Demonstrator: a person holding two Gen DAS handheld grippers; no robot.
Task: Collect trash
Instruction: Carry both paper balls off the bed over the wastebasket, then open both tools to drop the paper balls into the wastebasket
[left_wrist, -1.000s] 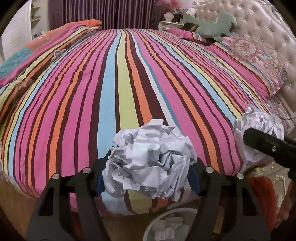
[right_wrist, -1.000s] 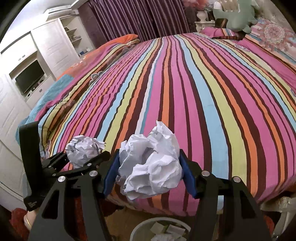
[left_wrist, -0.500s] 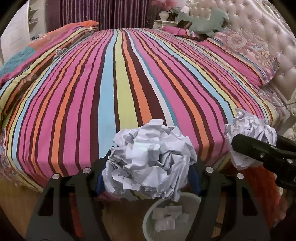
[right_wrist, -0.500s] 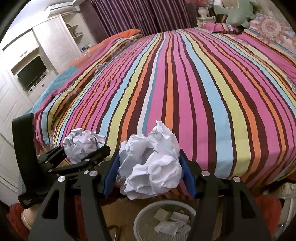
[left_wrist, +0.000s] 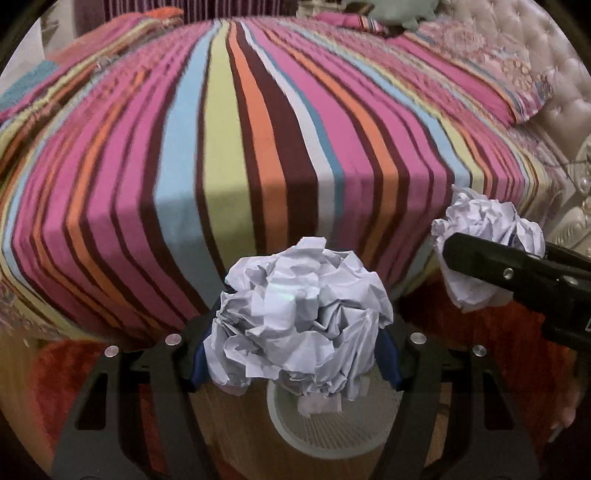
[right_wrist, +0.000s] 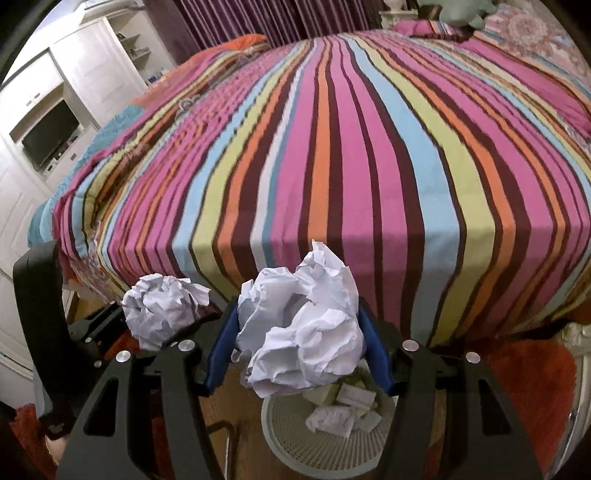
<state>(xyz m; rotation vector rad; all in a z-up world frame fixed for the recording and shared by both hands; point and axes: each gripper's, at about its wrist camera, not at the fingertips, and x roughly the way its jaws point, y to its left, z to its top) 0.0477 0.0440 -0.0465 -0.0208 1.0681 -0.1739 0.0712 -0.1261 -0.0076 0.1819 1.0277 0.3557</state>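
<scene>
Left wrist view: the left gripper clamps a large crumpled ball of white paper between its blue pads, fingers narrowed onto it.
Below it: a round white mesh wastebasket on the wooden floor, partly hidden by the ball, with paper scraps inside.
Behind: a bed under a bright striped bedspread.
Right side: the right gripper seen sideways, clasping a smaller crumpled white paper ball.

Right wrist view: the right gripper grips the smaller crumpled white paper ball between blue pads.
Below it: the wastebasket, holding folded paper scraps.
Left side: the left gripper with the larger ball.
</scene>
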